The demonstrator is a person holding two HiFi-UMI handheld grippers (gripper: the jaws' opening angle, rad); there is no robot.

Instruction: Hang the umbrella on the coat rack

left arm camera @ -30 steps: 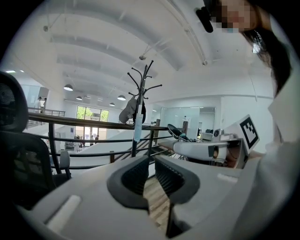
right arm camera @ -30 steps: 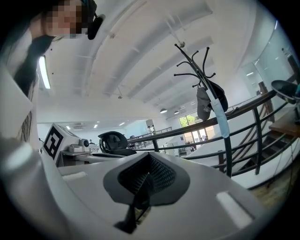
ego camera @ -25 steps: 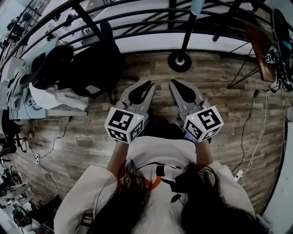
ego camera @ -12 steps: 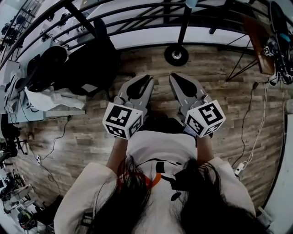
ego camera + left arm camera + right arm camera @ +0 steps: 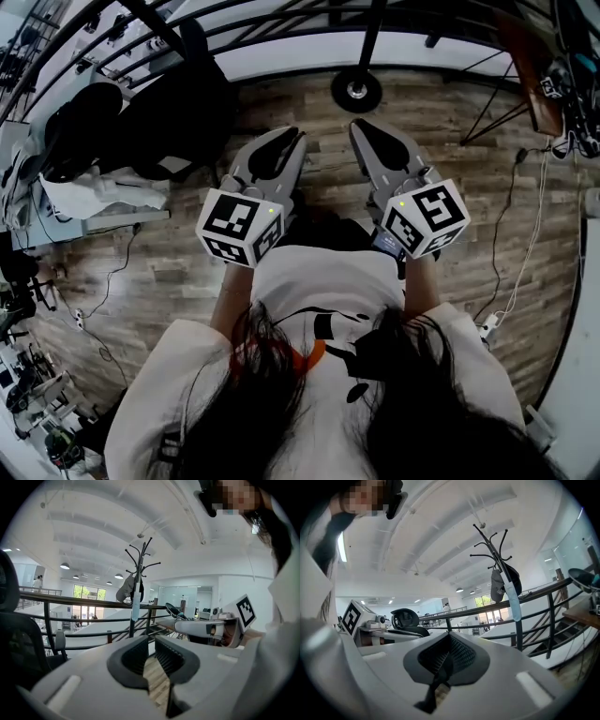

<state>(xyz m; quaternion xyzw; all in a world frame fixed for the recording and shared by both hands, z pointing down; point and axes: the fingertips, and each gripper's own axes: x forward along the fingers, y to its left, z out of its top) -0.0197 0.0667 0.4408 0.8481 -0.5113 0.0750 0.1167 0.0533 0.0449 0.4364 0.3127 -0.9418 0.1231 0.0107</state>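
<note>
A black coat rack (image 5: 139,571) (image 5: 499,550) stands by the railing, and its round base (image 5: 356,91) shows on the wood floor in the head view. A slim light-blue umbrella (image 5: 135,607) (image 5: 513,601) hangs along the rack's pole, beside a grey bag (image 5: 496,586) and a dark item. My left gripper (image 5: 292,139) and right gripper (image 5: 364,129) are held side by side in front of the person, short of the rack and pointing at it. Both are shut with nothing between the pads (image 5: 165,654) (image 5: 454,654).
A black metal railing (image 5: 281,33) runs behind the rack. A black office chair (image 5: 173,112) stands at the left, next to a desk with white cloth (image 5: 89,199). Stands and a wooden tabletop (image 5: 525,66) are at the right. Cables (image 5: 511,281) trail over the floor.
The rack's base has slid toward the top of the head view. Both grippers sit a little wider apart and stay shut.
</note>
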